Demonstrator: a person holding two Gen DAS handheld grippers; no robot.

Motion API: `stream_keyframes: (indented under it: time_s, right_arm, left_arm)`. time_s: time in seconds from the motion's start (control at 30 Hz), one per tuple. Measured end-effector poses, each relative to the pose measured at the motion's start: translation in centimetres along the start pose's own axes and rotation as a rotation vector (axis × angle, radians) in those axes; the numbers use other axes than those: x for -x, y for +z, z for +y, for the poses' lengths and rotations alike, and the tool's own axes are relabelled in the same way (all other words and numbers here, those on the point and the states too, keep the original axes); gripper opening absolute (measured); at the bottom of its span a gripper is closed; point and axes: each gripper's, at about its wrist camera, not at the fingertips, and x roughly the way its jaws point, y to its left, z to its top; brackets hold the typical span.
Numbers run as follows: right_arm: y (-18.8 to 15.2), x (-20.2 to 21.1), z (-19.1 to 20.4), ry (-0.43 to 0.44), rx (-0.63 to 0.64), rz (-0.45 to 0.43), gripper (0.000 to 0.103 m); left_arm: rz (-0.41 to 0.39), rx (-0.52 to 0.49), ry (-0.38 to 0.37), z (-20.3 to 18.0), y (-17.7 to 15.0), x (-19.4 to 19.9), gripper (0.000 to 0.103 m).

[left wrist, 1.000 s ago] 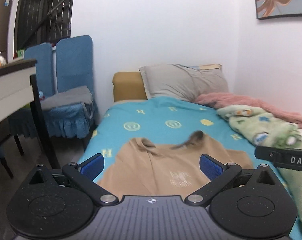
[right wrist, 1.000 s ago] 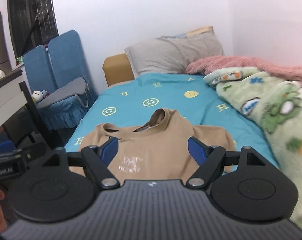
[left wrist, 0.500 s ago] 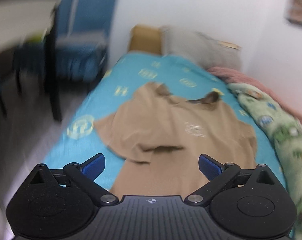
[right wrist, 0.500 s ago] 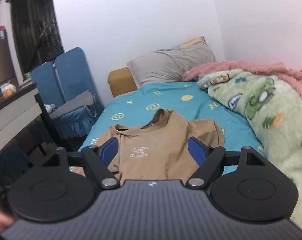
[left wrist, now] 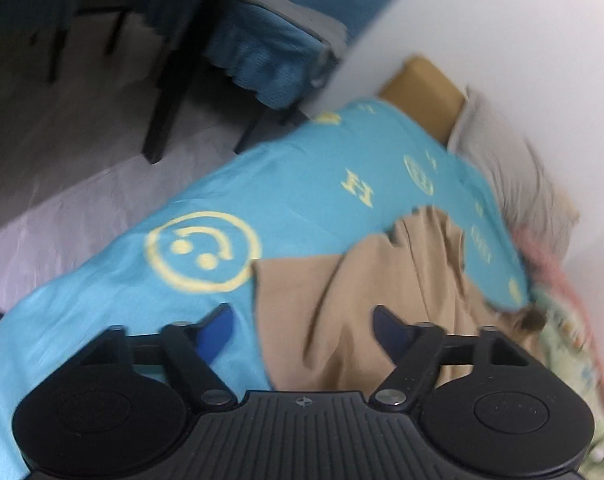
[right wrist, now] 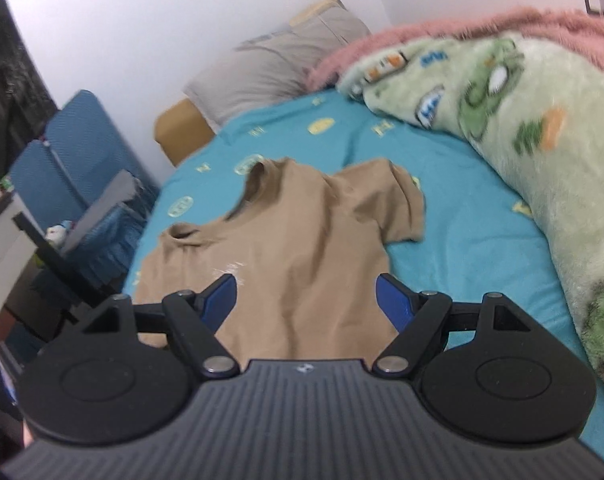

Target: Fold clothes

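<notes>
Since the earlier frame the left gripper (left wrist: 302, 322) has dropped close to the bed and rolled, and its fingers have just been closing; they are still apart over the edge of the tan shirt (left wrist: 361, 300), not pressing it. This view alone shows the floor (left wrist: 62, 152). The right gripper (right wrist: 305, 296) hangs half open, holding nothing, above the shirt (right wrist: 298, 240) spread on the blue sheet (right wrist: 461, 240); only here the green blanket (right wrist: 541, 140) is clear.
</notes>
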Motion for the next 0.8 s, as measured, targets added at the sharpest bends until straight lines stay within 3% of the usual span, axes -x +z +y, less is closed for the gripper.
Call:
stream_keyframes:
  time_s: [0.03, 0.13, 0.17, 0.2, 0.33, 0.47, 0.57, 0.63, 0.77, 0.8]
  right_arm:
    - [0.1, -0.3, -0.6, 0.011, -0.048, 0.022, 0.078]
    - [0.0, -0.8, -1.8, 0.079, -0.169, 0.076, 0.08]
    - [-0.2, -1.1, -1.9, 0.09, -0.182, 0.089, 0.08]
    - [-0.3, -1.4, -1.7, 0.087, -0.176, 0.099, 0.08]
    - [-0.9, -3.1, -0.5, 0.054, -0.133, 0.136, 0.08]
    - [-1.0, -4.3, 0.3, 0.011, -0.072, 0.118, 0.079]
    - [-1.0, -4.9, 0.7, -0.031, -0.021, 0.092, 0.079]
    - [-1.0, -5.2, 1.0, -0.043, 0.014, 0.071, 0.079]
    - [-0.9, -5.3, 1.8, -0.057, 0.099, 0.015, 0.079]
    - [-0.8, -5.3, 2.1, -0.056, 0.118, 0.002, 0.079]
  left_arm:
    - [-0.002, -0.039, 0.011, -0.9, 0.2, -0.5, 0.06]
    - [0.026, -0.141, 0.02, -2.6, 1.0, -1.9, 0.033]
    - [0.033, -0.17, 0.044, -3.2, 1.5, -2.6, 0.007]
    - [0.04, -0.189, 0.056, -3.6, 2.1, -3.2, 0.004]
    - [-0.126, -0.368, 0.171, -7.2, 6.3, -3.9, 0.003]
    - [-0.269, -0.379, 0.401, -10.0, 13.0, -5.4, 0.003]
    - [-0.233, -0.454, 0.515, -10.8, 14.7, -8.7, 0.004]
    - [-0.184, -0.449, 0.491, -10.4, 14.4, -10.5, 0.007]
    - [-0.145, -0.439, 0.394, -9.6, 11.7, -10.6, 0.05]
    - [-0.13, -0.447, 0.367, -10.0, 10.9, -10.5, 0.054]
